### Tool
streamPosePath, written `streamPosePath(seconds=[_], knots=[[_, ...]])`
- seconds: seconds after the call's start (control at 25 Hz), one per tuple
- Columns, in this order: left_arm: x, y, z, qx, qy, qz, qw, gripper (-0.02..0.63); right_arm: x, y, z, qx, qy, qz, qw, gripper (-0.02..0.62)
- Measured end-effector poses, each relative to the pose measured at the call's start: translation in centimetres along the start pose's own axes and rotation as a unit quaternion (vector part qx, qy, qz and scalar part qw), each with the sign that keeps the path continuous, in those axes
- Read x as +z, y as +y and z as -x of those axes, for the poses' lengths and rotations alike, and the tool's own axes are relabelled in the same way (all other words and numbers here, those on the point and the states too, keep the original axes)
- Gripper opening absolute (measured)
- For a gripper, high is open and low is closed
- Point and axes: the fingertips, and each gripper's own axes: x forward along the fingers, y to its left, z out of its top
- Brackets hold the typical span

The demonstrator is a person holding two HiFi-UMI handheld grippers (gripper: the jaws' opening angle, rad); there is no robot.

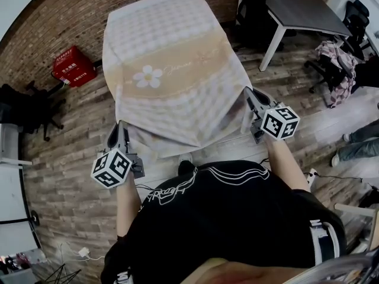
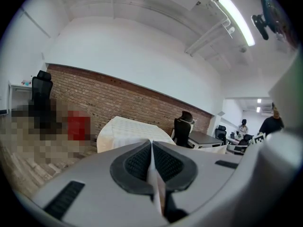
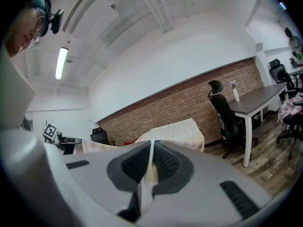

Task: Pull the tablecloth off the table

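Note:
A pale checked tablecloth [image 1: 172, 70] with a beige band and a white flower covers the table in the head view, its near edge lifted toward me. My left gripper [image 1: 120, 126] is shut on the cloth's near left corner, and my right gripper [image 1: 249, 93] is shut on the near right corner. In the left gripper view a thin fold of tablecloth [image 2: 152, 174] is pinched between the closed jaws, with the covered table [image 2: 130, 131] beyond. In the right gripper view a strip of tablecloth [image 3: 147, 174] is pinched the same way, and the draped table [image 3: 175, 131] stands behind.
A red box [image 1: 72, 67] sits on the wood floor at the left by the brick wall. A grey desk [image 1: 302, 7] with black office chairs [image 1: 249, 10] stands at the upper right. Clothes hang on a chair [image 1: 334, 64] at the far right.

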Motion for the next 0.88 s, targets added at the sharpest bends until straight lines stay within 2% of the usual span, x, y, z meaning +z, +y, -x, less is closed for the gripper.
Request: streamPosePath(seconds=[0.88], knots=[[-5.3,1.6,1.9,0.019,0.047,0.014,0.9986,0.008,-5.2,-0.9,2.2,-0.012,0.046,-0.022,0.999,-0.002]])
